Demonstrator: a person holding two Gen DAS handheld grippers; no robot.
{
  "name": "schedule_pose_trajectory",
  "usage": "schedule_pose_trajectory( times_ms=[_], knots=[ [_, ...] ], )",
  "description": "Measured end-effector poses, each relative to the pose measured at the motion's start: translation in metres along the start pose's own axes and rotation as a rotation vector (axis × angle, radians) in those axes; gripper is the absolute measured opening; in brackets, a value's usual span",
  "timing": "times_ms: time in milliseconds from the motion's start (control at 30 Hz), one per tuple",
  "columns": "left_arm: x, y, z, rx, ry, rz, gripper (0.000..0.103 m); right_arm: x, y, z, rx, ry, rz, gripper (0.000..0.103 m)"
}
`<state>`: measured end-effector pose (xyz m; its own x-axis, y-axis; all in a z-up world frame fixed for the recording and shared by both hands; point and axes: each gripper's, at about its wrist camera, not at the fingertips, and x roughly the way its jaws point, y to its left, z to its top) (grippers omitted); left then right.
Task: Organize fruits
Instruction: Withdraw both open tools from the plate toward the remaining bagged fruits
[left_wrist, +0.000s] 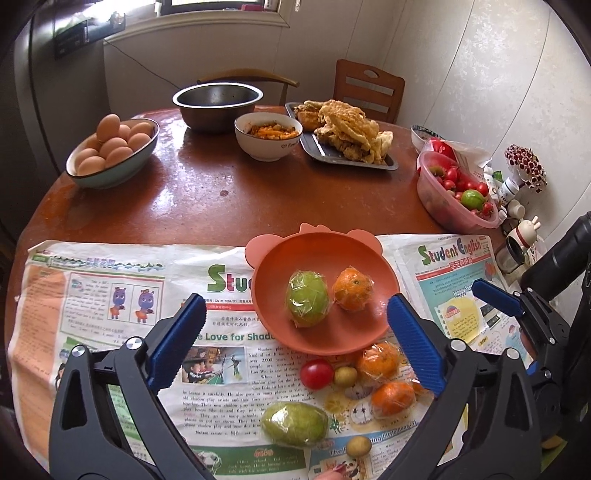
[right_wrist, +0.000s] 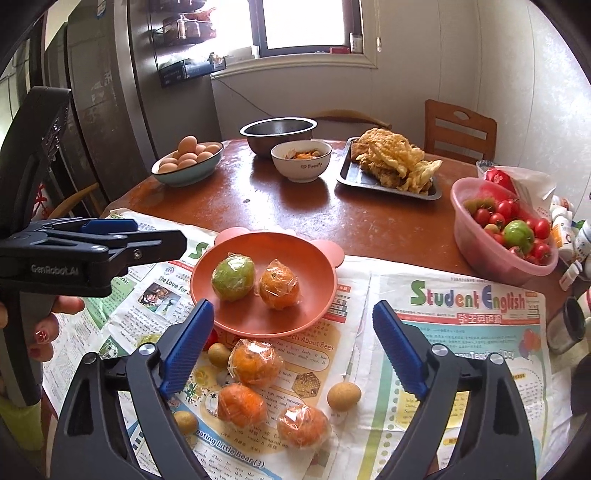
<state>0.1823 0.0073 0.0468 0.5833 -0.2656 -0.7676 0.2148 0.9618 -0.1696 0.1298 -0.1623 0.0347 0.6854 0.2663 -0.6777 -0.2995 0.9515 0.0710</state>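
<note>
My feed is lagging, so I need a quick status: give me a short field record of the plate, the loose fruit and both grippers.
plate: orange plate on the newspaper
in plate: one wrapped green fruit, one wrapped orange
loose oranges: three wrapped ones on the paper, e.g.
other loose fruit: green fruit, red tomato, small brown fruits, e.g.
left gripper: open, fingers empty
right gripper: open, fingers empty
</note>
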Motion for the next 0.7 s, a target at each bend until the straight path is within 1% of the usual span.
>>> schedule_pose_trajectory(
  times_ms=[200, 467, 700],
  knots=[
    [-0.013, -0.004, -0.006, 0.005, -0.021, 0.022, 0.093, -0.013, 0.000, -0.001, 0.005, -0.019, -0.010, 0.091],
    [-0.030, -0.013, -0.016, 0.015, -0.040, 0.025, 0.093, -0.033, -0.002, -0.008, 0.009, -0.045, -0.017, 0.093],
    [-0.045, -0.018, -0.025, 0.019, -0.065, 0.028, 0.093, -0.051, -0.011, -0.014, 0.026, -0.073, -0.036, 0.093]
  ],
)
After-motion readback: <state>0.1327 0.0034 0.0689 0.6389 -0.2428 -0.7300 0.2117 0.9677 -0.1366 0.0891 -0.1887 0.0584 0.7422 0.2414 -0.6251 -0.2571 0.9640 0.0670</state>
